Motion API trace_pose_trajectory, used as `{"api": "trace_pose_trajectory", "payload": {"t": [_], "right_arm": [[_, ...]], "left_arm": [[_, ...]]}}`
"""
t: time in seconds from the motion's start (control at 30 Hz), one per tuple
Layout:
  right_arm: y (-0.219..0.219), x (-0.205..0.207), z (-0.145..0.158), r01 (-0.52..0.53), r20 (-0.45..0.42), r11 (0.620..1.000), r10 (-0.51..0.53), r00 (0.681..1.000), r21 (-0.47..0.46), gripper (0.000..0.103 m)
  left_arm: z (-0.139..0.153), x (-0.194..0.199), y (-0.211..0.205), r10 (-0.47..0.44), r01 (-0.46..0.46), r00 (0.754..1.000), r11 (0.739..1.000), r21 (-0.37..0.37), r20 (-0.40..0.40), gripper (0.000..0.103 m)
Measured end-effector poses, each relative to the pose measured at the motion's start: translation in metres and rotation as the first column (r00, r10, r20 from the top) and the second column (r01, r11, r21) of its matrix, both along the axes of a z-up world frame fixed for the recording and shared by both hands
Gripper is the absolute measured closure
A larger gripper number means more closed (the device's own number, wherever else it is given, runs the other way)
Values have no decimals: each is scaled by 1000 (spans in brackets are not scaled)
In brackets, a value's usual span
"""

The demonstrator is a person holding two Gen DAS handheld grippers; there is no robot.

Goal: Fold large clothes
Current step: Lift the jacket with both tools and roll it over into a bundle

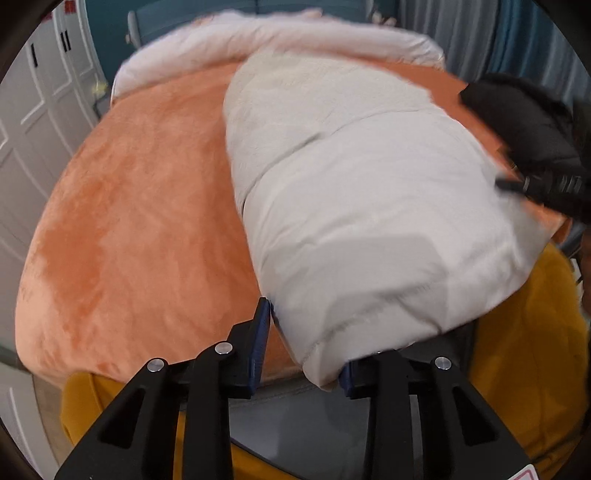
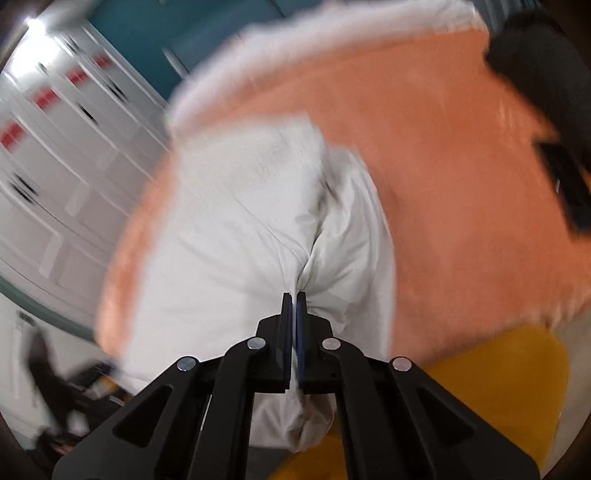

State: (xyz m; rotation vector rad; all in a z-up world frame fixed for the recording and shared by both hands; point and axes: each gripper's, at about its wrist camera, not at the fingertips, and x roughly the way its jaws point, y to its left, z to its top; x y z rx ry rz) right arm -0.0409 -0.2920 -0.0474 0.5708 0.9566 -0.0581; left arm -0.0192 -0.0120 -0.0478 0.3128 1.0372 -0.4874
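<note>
The white padded garment (image 1: 354, 206) lies along the bed, on the orange blanket (image 1: 140, 229), with its near end reaching the bed's front edge. The left claw (image 1: 306, 350) is spread wide there; the garment's near corner sits between its fingers, draped over the right one, and neither pad presses it. The right claw (image 2: 294, 314) is clamped tight on a bunched pinch of the same white fabric (image 2: 236, 229), with creases fanning out from the closed tips.

To the garment's left the orange blanket has broad bare room out to its rounded edge. A yellow cover (image 1: 524, 354) shows below the front edge. A white duvet (image 1: 280, 33) is heaped along the far end of the bed. A dark item (image 1: 528, 129), probably clothing though blurred, rests on the blanket at the right, close beside the garment. White wardrobe doors (image 1: 40, 110) stand past the left side.
</note>
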Motion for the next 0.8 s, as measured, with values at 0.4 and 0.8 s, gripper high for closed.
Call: {"api": "trace_pose_trajectory", "payload": {"t": [0.4,0.8], "right_arm": [[-24,-29,-3,54,-37,997,-52,998,50,97],[6,58,7,-67,-101,977,48,994,-200,101]], "left_arm": [[43,-20,52,-75,75,997,996,-48,4,56],[58,66,-14,124,-115,989,989,-97,86,43]]}}
